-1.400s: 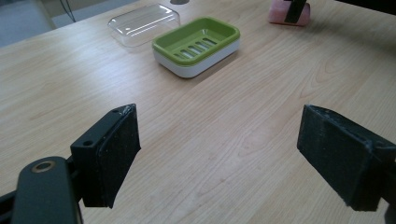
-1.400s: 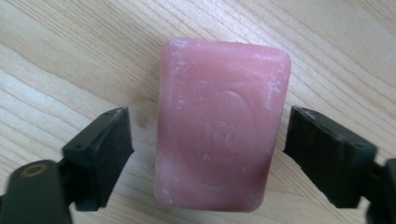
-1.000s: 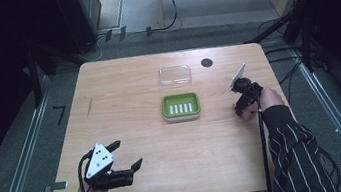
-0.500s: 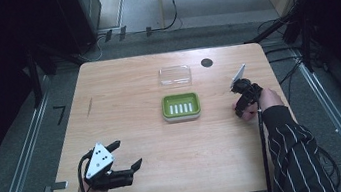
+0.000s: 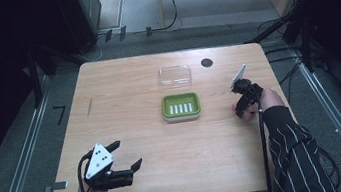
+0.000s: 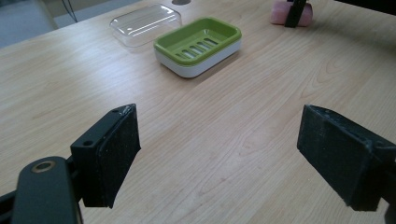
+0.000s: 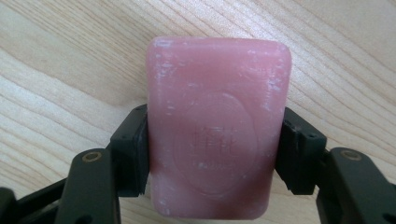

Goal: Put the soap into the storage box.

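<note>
**A:** so what's the right gripper (image 7: pixel 215 154) doing rn?

**B:** it's clamping a pink rectangular bar of soap (image 7: pixel 217 126), one pad pressing each long side. The jaws have just been closing on it, and the bar is lying flat on the light wooden table (image 5: pixel 133 96).

**A:** and the left gripper (image 6: pixel 219 154)?

**B:** it's sitting wide open, nothing between the pads. Well ahead of them a green plastic soap dish (image 6: pixel 198 44) is sitting, with a clear plastic lid (image 6: pixel 145 23) just beyond.
</note>
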